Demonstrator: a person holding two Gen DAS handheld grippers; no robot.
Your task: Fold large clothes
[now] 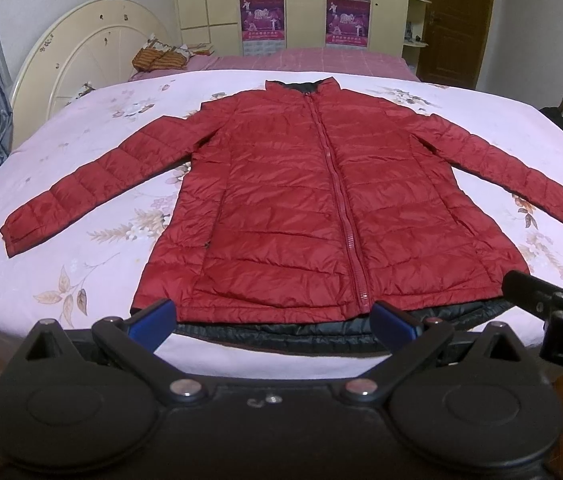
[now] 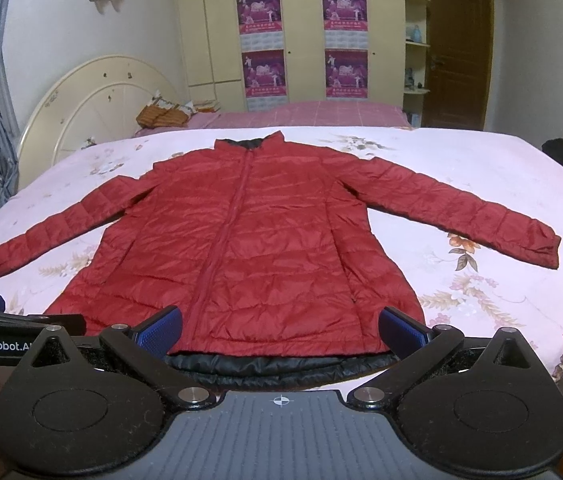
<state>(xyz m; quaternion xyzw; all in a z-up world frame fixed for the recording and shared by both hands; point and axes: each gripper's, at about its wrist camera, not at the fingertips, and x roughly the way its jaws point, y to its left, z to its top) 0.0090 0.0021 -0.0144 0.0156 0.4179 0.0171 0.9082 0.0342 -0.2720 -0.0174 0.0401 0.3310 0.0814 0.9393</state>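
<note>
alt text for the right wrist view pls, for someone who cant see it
A red quilted puffer jacket lies flat, zipped, sleeves spread, on a pink floral bedspread. The open right gripper hovers at its hem, where dark lining shows. Behind are a cream headboard and cream wardrobes with purple posters.

A bed [image 1: 81, 152] covered by a pink floral sheet is seen, with a red jacket [image 1: 301, 208] spread flat at its centre, collar toward 12 o'clock.
</note>
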